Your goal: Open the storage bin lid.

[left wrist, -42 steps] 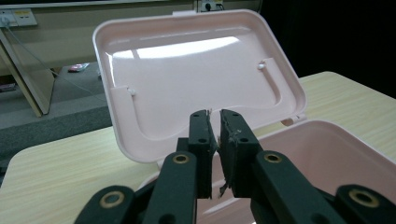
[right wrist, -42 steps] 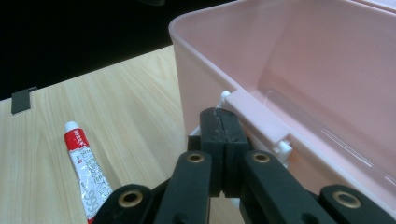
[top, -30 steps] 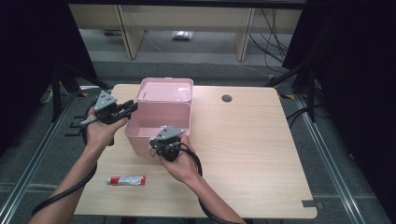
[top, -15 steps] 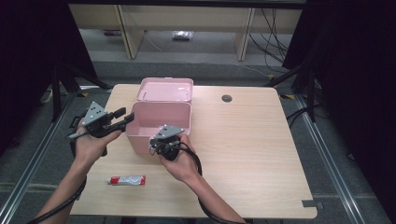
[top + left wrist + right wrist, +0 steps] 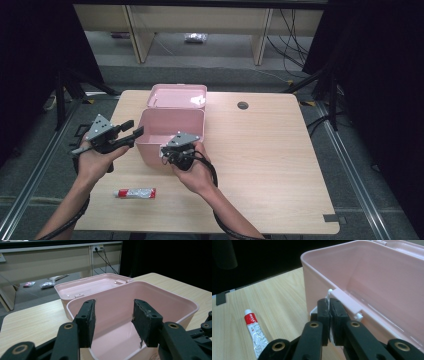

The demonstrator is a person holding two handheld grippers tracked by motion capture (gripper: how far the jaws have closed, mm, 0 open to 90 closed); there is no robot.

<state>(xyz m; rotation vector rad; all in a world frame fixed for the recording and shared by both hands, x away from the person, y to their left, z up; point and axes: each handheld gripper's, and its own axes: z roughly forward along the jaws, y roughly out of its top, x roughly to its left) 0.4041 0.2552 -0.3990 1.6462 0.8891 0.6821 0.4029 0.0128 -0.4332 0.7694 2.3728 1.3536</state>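
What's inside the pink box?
Nothing that I can see. The pink box is open and its floor looks bare. The near corners are hidden by the left gripper and the box's wall.

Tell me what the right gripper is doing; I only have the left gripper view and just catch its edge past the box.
Observer: The right gripper is at the latch on the near wall of the box. Its jaws have just been opening; they stand nearly together, with the latch's edge between them.
Operator: Anything on the table on my side of the box?
Observer: A red and white tube lies flat there, apart from the box, between the two forearms.
Operator: Which way does its cap point?
Observer: Toward the left side of the table, as the high view shows it.
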